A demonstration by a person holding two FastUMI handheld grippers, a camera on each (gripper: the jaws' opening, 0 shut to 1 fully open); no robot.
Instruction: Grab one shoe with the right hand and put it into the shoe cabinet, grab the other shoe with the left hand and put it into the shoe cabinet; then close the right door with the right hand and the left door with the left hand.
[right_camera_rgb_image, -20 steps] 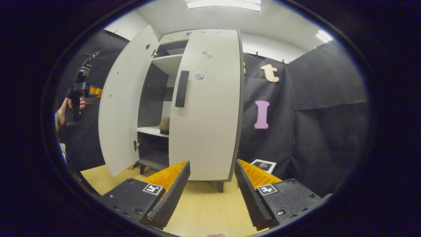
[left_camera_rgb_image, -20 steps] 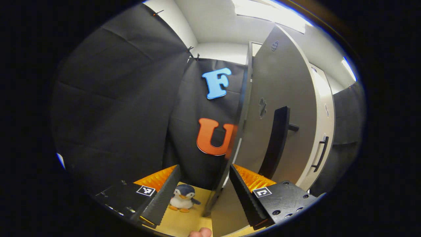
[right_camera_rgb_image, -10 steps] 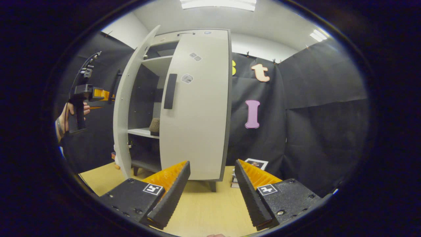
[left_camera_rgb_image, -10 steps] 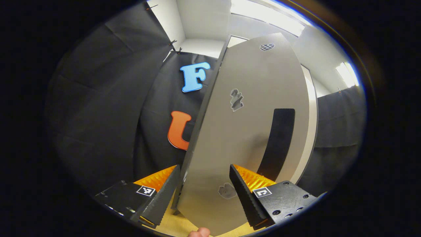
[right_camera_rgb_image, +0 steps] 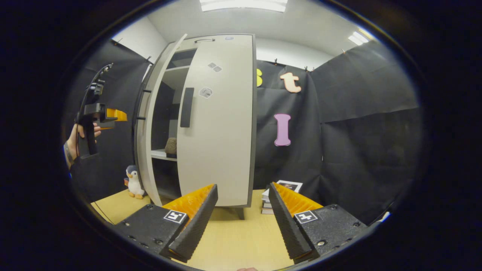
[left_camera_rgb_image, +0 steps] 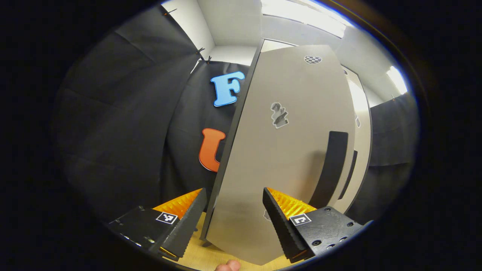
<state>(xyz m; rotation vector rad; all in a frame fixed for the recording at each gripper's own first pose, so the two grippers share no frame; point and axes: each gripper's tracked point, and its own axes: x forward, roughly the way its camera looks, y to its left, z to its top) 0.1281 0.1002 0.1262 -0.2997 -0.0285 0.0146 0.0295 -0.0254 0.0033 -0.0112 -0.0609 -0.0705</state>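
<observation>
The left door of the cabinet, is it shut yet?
Not yet. In the right gripper view the left door stands ajar, with a dark gap showing a shelf and a shoe inside.

Black cloth walls [right_camera_rgb_image: 361, 124] stand on a pale wooden floor [right_camera_rgb_image: 241, 241] beneath bright ceiling lights [right_camera_rgb_image: 243, 4].

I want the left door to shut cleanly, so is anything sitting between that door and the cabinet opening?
Nothing visible does. In the right gripper view the left door stands partly open, and the gap to the right door looks free. The shoe sits back on the shelf, and the penguin toy stands on the floor outside the door.
</observation>
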